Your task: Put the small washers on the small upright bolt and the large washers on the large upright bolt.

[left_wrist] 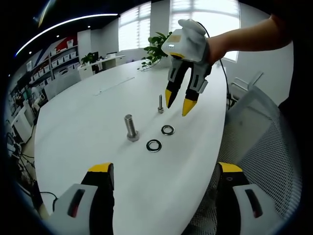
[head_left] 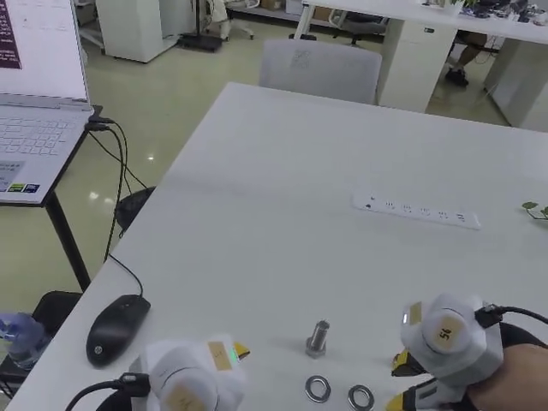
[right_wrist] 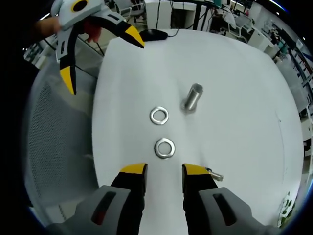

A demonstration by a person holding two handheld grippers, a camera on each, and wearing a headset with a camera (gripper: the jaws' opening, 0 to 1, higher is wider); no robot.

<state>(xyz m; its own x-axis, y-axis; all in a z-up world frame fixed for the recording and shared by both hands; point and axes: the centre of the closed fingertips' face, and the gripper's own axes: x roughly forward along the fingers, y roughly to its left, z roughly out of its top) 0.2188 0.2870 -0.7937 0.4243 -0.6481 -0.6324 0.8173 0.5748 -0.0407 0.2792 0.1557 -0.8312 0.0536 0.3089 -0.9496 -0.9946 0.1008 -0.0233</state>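
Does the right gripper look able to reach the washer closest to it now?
Probably yes. That washer lies flat just ahead of the open right gripper, with only bare table between.

The small bolt [right_wrist: 215, 175], on the near side of the large bolt [right_wrist: 193, 96], is half hidden behind one of the right gripper's [right_wrist: 165, 169] jaws, so just its end pokes out. The washer [right_wrist: 159, 115] beside the large bolt and the washer [right_wrist: 165, 148] nearer than it look too alike to tell small from large. In the head view both grippers, nearer than the large bolt, run off the bottom edge. Far left of the large bolt a laptop [head_left: 38, 137] is cut by the edge, and far right a plant [head_left: 538, 209] is cut to a few leaves.
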